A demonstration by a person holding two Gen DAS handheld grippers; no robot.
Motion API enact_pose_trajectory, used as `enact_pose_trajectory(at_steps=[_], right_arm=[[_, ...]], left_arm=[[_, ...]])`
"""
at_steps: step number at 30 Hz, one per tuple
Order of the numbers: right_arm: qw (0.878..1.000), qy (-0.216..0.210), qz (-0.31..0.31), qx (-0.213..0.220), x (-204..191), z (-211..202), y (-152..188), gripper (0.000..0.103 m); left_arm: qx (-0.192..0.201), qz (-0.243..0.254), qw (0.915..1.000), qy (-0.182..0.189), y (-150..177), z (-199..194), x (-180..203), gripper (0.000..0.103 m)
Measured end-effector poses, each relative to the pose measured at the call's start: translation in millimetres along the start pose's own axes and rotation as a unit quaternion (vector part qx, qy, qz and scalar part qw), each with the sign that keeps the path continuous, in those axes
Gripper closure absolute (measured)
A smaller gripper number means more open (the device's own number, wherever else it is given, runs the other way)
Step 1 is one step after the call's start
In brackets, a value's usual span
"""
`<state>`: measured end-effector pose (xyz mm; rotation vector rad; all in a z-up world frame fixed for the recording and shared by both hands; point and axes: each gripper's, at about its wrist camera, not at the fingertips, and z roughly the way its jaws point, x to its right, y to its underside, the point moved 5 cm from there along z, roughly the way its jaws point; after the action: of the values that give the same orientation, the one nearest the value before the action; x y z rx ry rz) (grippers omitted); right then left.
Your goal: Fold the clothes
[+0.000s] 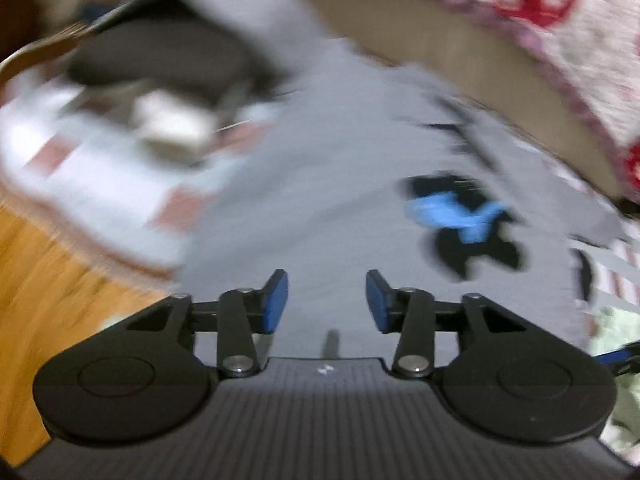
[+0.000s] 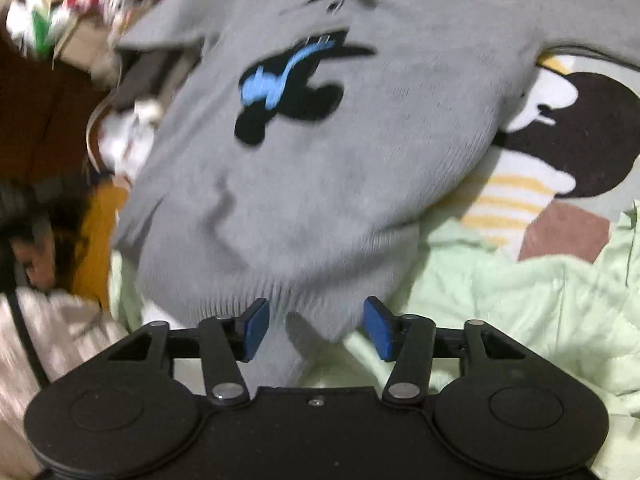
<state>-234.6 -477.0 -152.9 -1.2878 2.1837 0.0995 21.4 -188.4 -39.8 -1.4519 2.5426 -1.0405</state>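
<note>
- Fingers (image 1: 276,300) of the left gripper (image 1: 327,300) stand apart, blue pads facing each other, nothing pinched; only flat gray knit shows behind the gap.
- Right gripper (image 2: 317,328): its fingers (image 2: 256,328) are apart too. The sweater's bottom hem corner hangs in the gap between them, but the pads do not press on it.
- Gray sweater (image 2: 320,168) lies spread front-up on the bed, collar at the far end, ribbed hem toward the right wrist camera. Sleeves run out to both sides near the top.
- Black and blue picture (image 2: 288,84) sits on the sweater's chest; the left wrist view shows it too, to the right of the gap.
- Pale green blanket (image 2: 520,300) lies crumpled under and beside the hem, on the near right part of the bed.
- Cartoon-print bedsheet (image 2: 580,128) shows past the sweater's right side.
- White and red blanket (image 1: 560,40) lies along the far edge in the left wrist view.
- Wood floor (image 1: 60,280) shows beyond the bed's left edge.
- Left wrist view is badly motion-blurred; the dark and white items at its upper left can't be identified.
</note>
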Motion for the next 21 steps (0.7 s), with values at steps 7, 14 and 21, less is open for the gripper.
enact_pose_trajectory(at_steps=[7, 14, 21], right_arm=[[0.998, -0.023, -0.002, 0.058, 4, 19, 6, 0.088], [0.988, -0.13, -0.013, 0.079, -9, -35, 31, 0.09], [0.996, -0.078, 0.027, 0.04, 11, -9, 41, 0.095]], left_arm=[[-0.038, 0.094, 0.9899, 0.099, 15, 65, 100, 0.059], [-0.095, 0.063, 0.9888, 0.096, 58, 81, 82, 0.059], [-0.094, 0.086, 0.9892, 0.072, 53, 80, 81, 0.058]])
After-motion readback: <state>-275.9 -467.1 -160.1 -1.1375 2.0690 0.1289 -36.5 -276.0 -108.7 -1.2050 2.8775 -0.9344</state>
